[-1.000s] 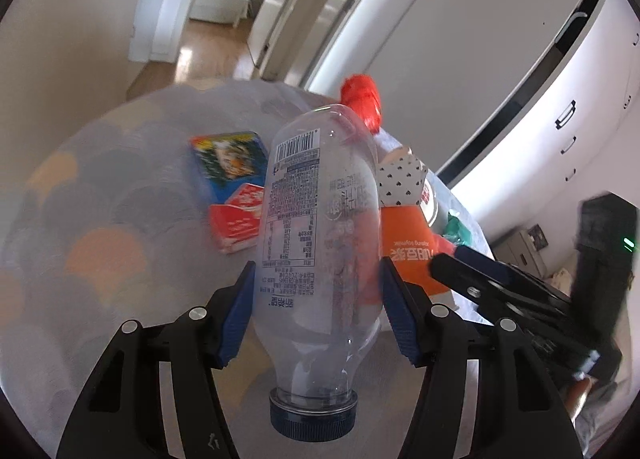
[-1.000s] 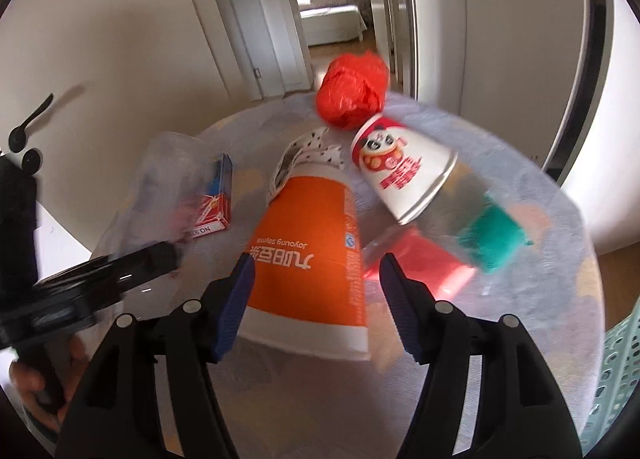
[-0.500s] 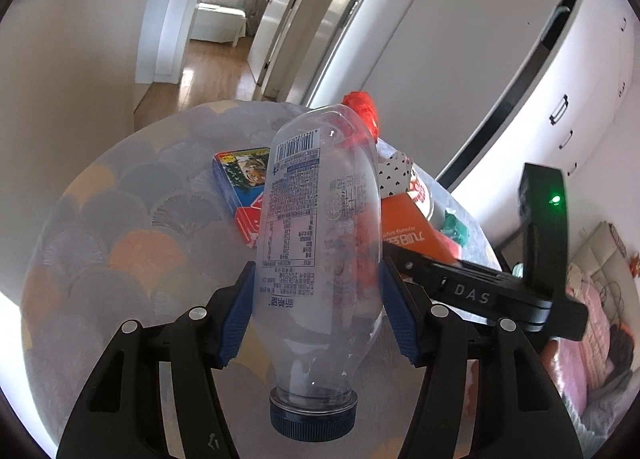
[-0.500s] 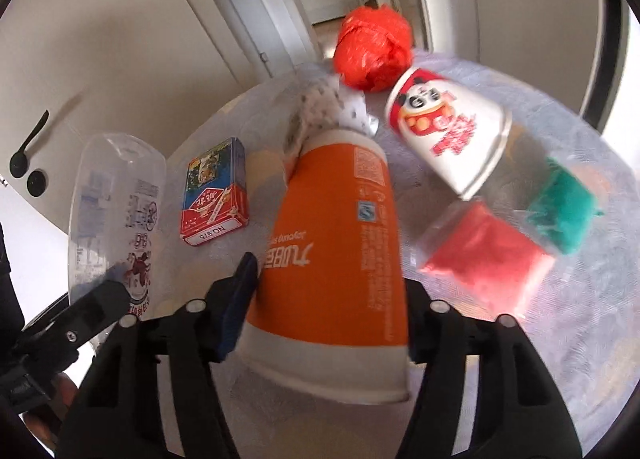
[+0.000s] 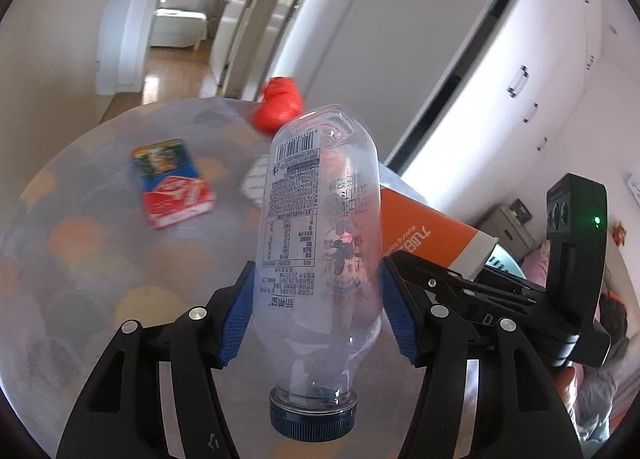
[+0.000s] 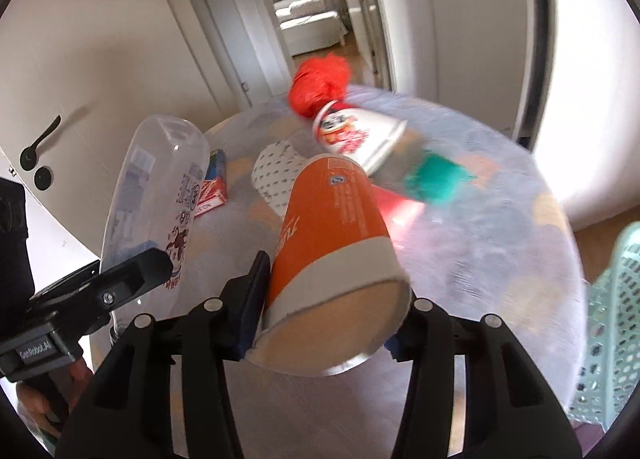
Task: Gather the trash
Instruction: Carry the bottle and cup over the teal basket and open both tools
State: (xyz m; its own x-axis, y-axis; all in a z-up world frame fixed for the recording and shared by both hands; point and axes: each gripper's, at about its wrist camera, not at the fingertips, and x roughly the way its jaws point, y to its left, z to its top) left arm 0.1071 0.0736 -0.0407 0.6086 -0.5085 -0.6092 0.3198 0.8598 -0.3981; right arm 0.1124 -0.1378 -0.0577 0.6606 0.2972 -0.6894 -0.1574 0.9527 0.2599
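Trash is coming off the table [image 6: 460, 259]: the left gripper [image 5: 316, 315] is clamping an empty plastic bottle [image 5: 320, 243] at mid-body, cap down. The right gripper [image 6: 324, 319], its jaws just closing, is squeezing an orange paper cup [image 6: 332, 227] near its rim, above the near edge. Both are looking light and crushable, so gentle pressure is seeming wise.

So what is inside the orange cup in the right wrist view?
The orange cup, held between the right gripper fingers, shows only a plain pale interior at its open mouth, with nothing visible in it. Its deeper end is hidden by the cup's own wall.
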